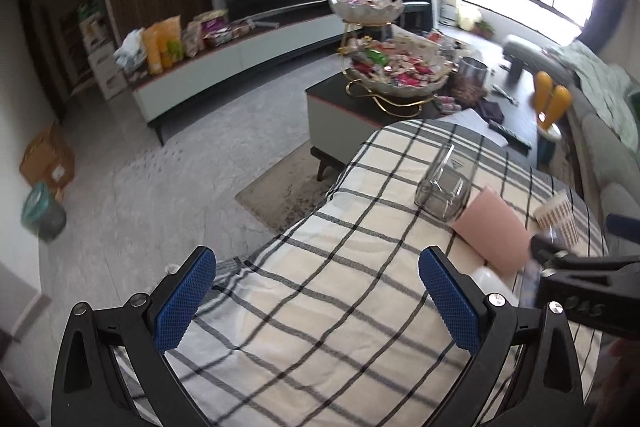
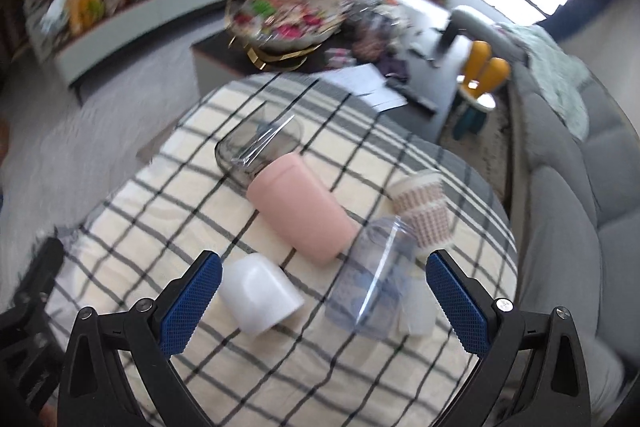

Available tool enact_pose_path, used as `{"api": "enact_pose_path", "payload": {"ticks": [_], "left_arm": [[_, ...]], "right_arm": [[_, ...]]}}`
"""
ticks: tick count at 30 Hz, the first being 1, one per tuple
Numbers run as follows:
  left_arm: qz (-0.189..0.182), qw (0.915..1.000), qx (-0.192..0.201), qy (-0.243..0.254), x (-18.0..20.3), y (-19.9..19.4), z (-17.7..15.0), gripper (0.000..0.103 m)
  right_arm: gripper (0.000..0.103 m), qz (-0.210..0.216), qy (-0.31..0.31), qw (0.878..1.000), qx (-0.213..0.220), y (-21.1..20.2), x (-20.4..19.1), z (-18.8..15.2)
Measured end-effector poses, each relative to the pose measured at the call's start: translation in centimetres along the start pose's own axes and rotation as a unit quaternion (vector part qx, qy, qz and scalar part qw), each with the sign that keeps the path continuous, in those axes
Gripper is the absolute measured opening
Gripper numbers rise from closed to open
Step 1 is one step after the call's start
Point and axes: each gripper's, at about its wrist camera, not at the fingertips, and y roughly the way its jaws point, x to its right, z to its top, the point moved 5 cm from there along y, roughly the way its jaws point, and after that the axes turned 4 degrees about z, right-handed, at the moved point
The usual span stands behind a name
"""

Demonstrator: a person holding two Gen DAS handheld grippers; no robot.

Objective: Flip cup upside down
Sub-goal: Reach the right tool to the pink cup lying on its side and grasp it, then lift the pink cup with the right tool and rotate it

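Right claw wide, empty; clear cup between pads; left claw wide.

Both hand-held grippers wide apart, empty

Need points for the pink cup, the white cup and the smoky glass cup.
pink cup (image 2: 300,211), right wrist view, middle of its side wall.
white cup (image 2: 260,295), right wrist view, top of its rounded body.
smoky glass cup (image 1: 442,187), left wrist view, its lower clear wall.
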Motion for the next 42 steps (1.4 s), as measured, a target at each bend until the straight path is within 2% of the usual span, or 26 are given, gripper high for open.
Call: {"api": "enact_pose_path", "payload": {"ticks": [8,18,21,24,25,28,34,42], "left_arm": [[0.014,0.9982,-0.025,-0.052,1.2,3.3,0.8,0.103],[0.011,0.9963,-0.068,-0.051,3.7,7.0,0.8,0.103],[0.013,0.9958,-0.076,-0.049,4.0,8.0,0.8,0.103],[0.015,0.9950,-0.087,-0.047,3.9,8.9,0.6,0.103],[0.016,0.9948,-0.089,-0.046,3.9,9.1,0.6,0.103],[0.015,0.9948,-0.092,-0.040,4.0,9.4,0.5,0.103],[0.007,0.9954,-0.089,-0.037,3.7,9.0,0.7,0.103],[-0.024,0.9973,-0.066,-0.020,2.0,6.9,2.2,0.103]], "right_arm": [[0.101,0.033,-0.054,0.995,-0.079,5.8,-0.1,2.3],[0.098,0.055,-0.113,0.978,-0.167,12.0,-0.4,3.0],[0.098,0.063,-0.112,0.974,-0.185,13.3,-0.4,2.9],[0.089,0.074,-0.103,0.972,-0.196,14.2,-0.5,2.5],[0.084,0.077,-0.102,0.972,-0.199,14.4,-0.6,2.3],[0.079,0.075,-0.096,0.973,-0.195,14.7,-0.6,2.3],[0.078,0.074,-0.074,0.979,-0.176,13.5,-0.4,2.5],[0.077,0.078,-0.014,0.987,-0.139,8.8,-0.3,2.7]]}}
